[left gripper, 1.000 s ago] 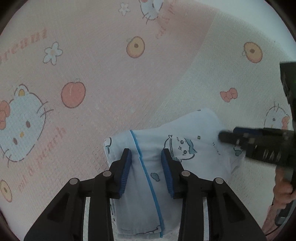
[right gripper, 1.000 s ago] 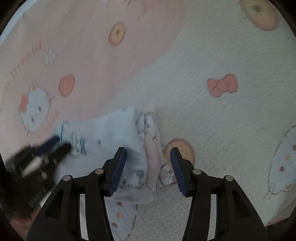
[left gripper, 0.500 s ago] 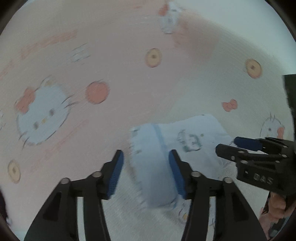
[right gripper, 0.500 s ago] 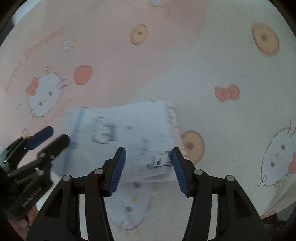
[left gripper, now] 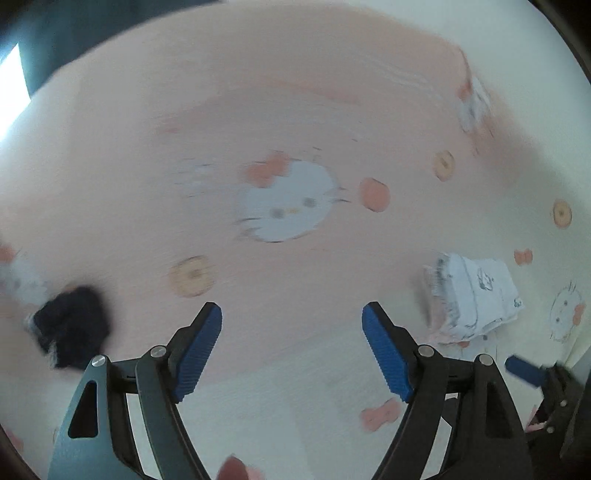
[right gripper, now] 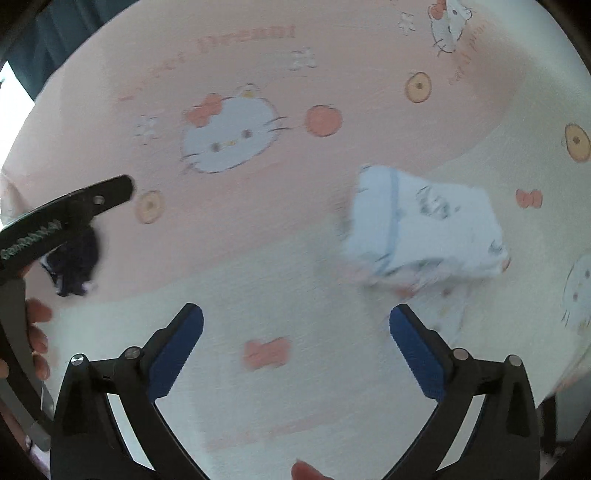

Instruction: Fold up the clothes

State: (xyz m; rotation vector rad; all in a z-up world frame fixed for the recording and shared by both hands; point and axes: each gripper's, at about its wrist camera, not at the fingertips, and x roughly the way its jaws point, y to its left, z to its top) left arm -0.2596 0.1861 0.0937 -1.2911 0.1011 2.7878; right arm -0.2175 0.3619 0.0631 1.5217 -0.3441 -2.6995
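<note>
A folded light-blue garment [right gripper: 424,229] with cartoon prints lies on the bed sheet, right of centre in the right wrist view, and shows as the same folded garment [left gripper: 476,295] at the right of the left wrist view. A crumpled dark garment [left gripper: 72,326] lies at the left; in the right wrist view the dark garment [right gripper: 75,262] sits partly behind the left gripper's finger. My left gripper [left gripper: 291,347] and right gripper [right gripper: 295,349] hang above bare sheet, jaws opening wide with nothing between them.
The pink and cream cartoon-cat bed sheet [right gripper: 258,206] covers the whole surface. A dark curtain [left gripper: 92,33] and a bright window strip stand beyond the far left edge. A person's hand [right gripper: 37,332] holds the left gripper's handle. The sheet's right edge drops off.
Both grippers let go of the folded garment, rose and swung left of it, and their jaws widened. The dark garment has come into view at the left.
</note>
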